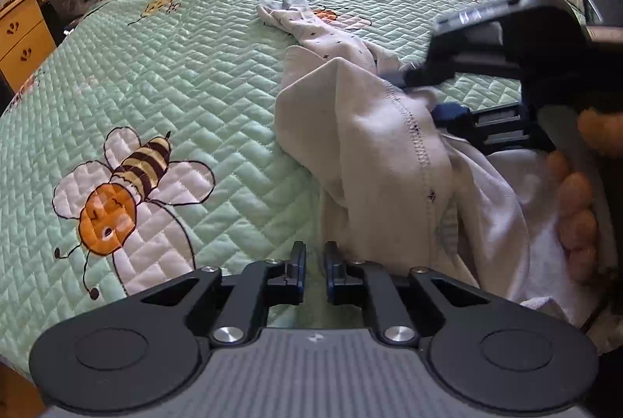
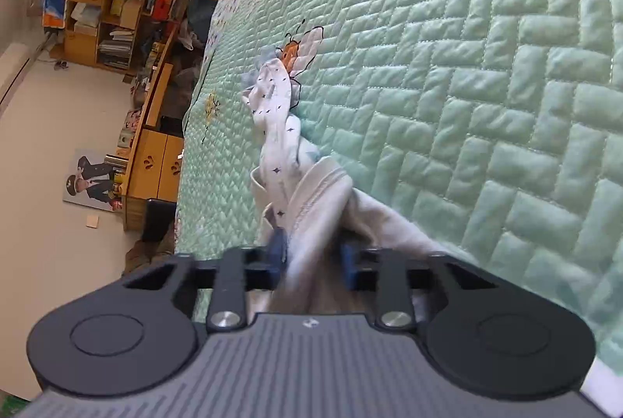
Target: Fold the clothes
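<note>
Crumpled white cotton garment with tiny dark stars (image 1: 373, 129) lying bunched on green quilted bee-print bed (image 1: 187, 75), hem pinched in right gripper (image 2: 313, 254) fingers for lifting and spreading; left gripper (image 1: 313, 262) fingers narrow, empty, just beside.

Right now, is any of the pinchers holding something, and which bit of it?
The right gripper pinches the white garment at a bunched fold beside its stitched seam. The left gripper holds nothing; its jaws stand slightly apart.

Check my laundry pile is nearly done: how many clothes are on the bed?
1 for certain: a star-print garment, stretching from the middle of the bed into the right fingers. White fluffy cloth beside it may be another.
</note>
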`<state>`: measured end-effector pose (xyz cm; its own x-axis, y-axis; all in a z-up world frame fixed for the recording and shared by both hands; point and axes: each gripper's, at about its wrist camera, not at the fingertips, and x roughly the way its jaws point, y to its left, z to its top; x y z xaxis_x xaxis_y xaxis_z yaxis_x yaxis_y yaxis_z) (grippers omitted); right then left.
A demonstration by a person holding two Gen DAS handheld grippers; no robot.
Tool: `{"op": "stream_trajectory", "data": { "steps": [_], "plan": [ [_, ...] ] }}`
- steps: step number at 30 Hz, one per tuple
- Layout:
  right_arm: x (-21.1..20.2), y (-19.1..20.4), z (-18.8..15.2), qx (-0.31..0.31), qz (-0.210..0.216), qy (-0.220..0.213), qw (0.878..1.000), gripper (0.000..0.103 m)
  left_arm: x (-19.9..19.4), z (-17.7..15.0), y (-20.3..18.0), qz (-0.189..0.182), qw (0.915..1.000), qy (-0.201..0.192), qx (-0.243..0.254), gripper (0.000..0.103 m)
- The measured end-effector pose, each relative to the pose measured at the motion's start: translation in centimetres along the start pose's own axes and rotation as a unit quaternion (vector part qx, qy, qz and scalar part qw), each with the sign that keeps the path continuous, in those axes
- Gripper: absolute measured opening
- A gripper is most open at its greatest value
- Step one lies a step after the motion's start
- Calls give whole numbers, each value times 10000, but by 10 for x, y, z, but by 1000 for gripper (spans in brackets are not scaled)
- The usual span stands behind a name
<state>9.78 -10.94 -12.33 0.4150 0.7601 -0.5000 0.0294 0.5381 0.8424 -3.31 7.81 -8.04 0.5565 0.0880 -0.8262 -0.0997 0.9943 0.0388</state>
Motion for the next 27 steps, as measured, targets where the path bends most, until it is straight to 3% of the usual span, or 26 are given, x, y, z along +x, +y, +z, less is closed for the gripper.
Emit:
{"op": "stream_trajectory", "data": {
  "steps": [4, 12, 18, 22, 27],
  "plan": [
    [-15, -8, -1, 13, 436, -374, 9983, 6, -3, 1, 9, -89, 9997, 72, -233, 23],
    [-76, 26, 4, -1253, 962, -1168, 9805, 6, -31, 9, 19, 36, 9983, -350, -475, 28],
    [-105, 27, 10, -1363, 1191, -1405, 9734, 6, -54, 34, 14, 51, 9936, -968, -588, 54],
    [-110, 18, 12, -1124, 1387, -1323, 9750, 6, -47, 57, -2, -27, 9927, -1112, -462, 74],
    [-109, 18, 7, -1067, 1441, -1255, 9758, 6, -20, 74, -19, -99, 9953, -877, -393, 76]
  ]
}}
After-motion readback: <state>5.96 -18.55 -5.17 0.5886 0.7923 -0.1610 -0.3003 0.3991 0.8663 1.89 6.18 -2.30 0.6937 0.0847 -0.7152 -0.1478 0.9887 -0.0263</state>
